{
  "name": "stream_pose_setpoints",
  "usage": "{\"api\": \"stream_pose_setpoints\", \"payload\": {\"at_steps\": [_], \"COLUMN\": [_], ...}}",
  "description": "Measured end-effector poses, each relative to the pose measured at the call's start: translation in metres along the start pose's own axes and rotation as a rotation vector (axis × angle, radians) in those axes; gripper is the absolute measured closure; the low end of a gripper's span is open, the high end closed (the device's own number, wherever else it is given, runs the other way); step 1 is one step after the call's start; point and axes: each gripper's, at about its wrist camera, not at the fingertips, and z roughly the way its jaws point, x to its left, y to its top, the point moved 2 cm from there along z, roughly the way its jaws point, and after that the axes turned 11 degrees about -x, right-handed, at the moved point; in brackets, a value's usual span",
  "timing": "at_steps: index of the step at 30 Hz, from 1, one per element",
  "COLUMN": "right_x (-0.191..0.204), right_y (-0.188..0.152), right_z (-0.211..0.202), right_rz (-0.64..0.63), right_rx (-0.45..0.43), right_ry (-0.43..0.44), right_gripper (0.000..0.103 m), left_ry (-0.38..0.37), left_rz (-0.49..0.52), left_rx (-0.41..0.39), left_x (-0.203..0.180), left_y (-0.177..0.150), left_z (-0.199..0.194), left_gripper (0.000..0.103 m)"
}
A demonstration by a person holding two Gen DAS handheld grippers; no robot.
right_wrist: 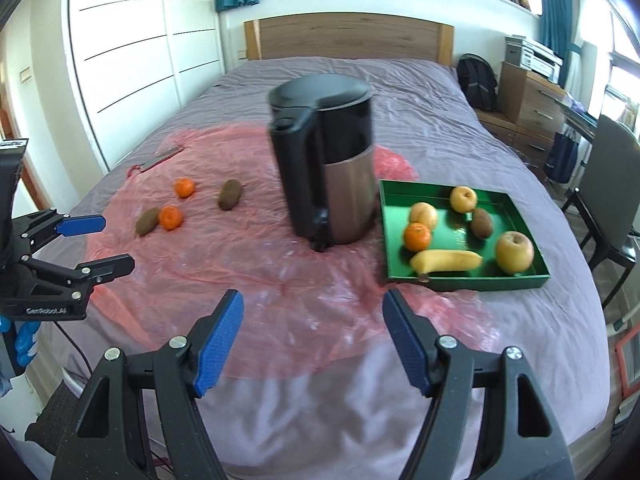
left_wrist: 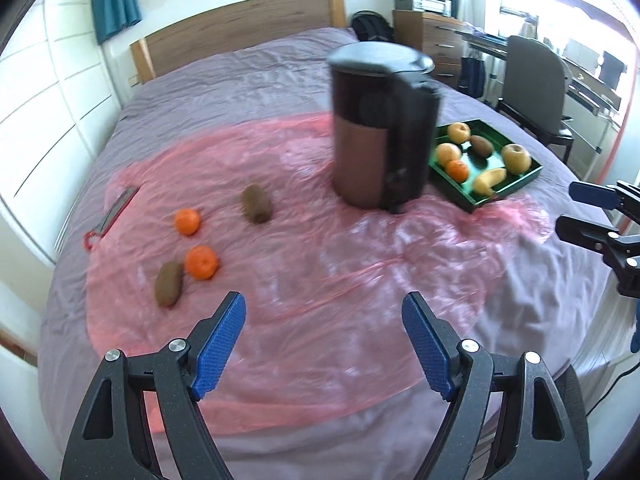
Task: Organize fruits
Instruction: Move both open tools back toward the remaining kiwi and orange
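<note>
A green tray (right_wrist: 464, 278) on the bed's right holds three yellow apples, a kiwi, a tangerine (right_wrist: 417, 237) and a banana (right_wrist: 446, 261); it also shows in the left wrist view (left_wrist: 504, 190). Loose on the pink plastic sheet (left_wrist: 320, 264) lie two tangerines (left_wrist: 187, 221) (left_wrist: 202, 262) and two kiwis (left_wrist: 256, 203) (left_wrist: 169, 283). My left gripper (left_wrist: 324, 316) is open and empty above the sheet, right of the loose fruit. My right gripper (right_wrist: 313, 314) is open and empty, near the front edge, left of the tray.
A tall black and copper kettle (right_wrist: 326, 164) stands between the loose fruit and the tray. A flat tool with a red handle (left_wrist: 114, 210) lies at the sheet's left edge. A chair (right_wrist: 608, 184) and drawers stand right of the bed.
</note>
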Motion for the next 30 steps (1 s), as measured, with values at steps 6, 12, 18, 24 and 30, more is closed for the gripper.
{"api": "stream_pose_setpoints", "payload": {"at_steps": [6,12,18,24,30], "right_x": [0.049,0.087,0.116,0.144,0.17], "right_y": [0.009,0.013,0.01,0.01,0.016], "right_z": [0.019,0.042,0.075,0.113,0.157], "right_rz": [-0.049,-0.088,-0.125,-0.161,-0.18], "right_rx": [0.011,0.022,0.069,0.107,0.133], "right_ry": [0.072,0.138,0.197,0.256,0.306], "right_gripper": [0.0,0.0,0.0,0.0,0.0], "left_ry": [0.072,0.134,0.193,0.188,0.177], "left_rz": [-0.065,-0.125,-0.206,-0.266,-0.262], "left_rx": [0.022,0.042,0.065,0.092,0.131], "left_x": [0.06,0.116,0.166,0.2,0.215], "left_y": [-0.026,-0.048,-0.065,-0.071,-0.073], "left_z": [0.002,0.006,0.022,0.052,0.098], "left_gripper": [0.027,0.027,0.027,0.027,0.027]}}
